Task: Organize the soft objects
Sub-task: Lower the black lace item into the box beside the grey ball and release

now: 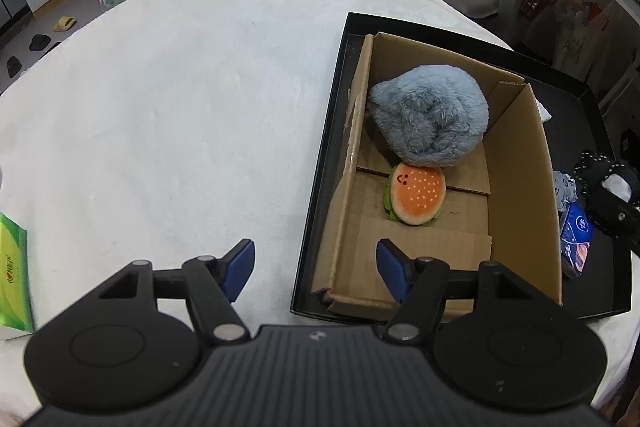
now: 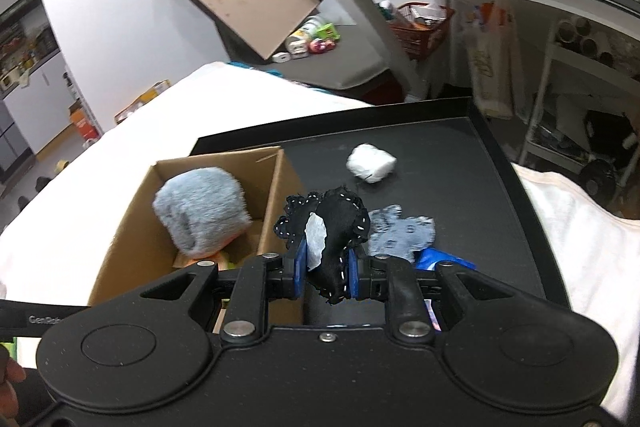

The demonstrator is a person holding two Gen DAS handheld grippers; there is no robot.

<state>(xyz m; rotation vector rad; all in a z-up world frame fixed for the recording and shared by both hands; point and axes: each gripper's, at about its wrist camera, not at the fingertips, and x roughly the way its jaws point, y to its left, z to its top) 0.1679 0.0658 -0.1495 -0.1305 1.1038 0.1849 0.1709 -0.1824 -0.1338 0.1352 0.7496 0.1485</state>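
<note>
- White bedding [image 1: 180,87] fills the left of my view, a green tissue pack [image 1: 14,275] at its near edge and cluttered floor and shelving behind.
- My left gripper [image 1: 316,267] hovers with its blue pads apart and nothing between them, one pad over the bedding, the other over the near rim of the cardboard box [image 1: 520,187].
- That box sits inside the black tray [image 1: 320,187] and already holds the fluffy grey plush [image 1: 430,119], which overlaps the burger plush [image 1: 416,199].
- My right gripper [image 2: 325,269] is clamped on the black stitched fabric piece [image 2: 340,223], held above the tray just right of the box wall.
- A grey patterned cloth [image 2: 400,235], a blue packet [image 2: 436,261] and a white bundle [image 2: 371,163] lie loose on the tray.
- Risk, as I judge it: the fabric is pinched low with its bulk flopping free, so it may snag the box wall or slip out mid-carry; the grey plush leaves little room.
</note>
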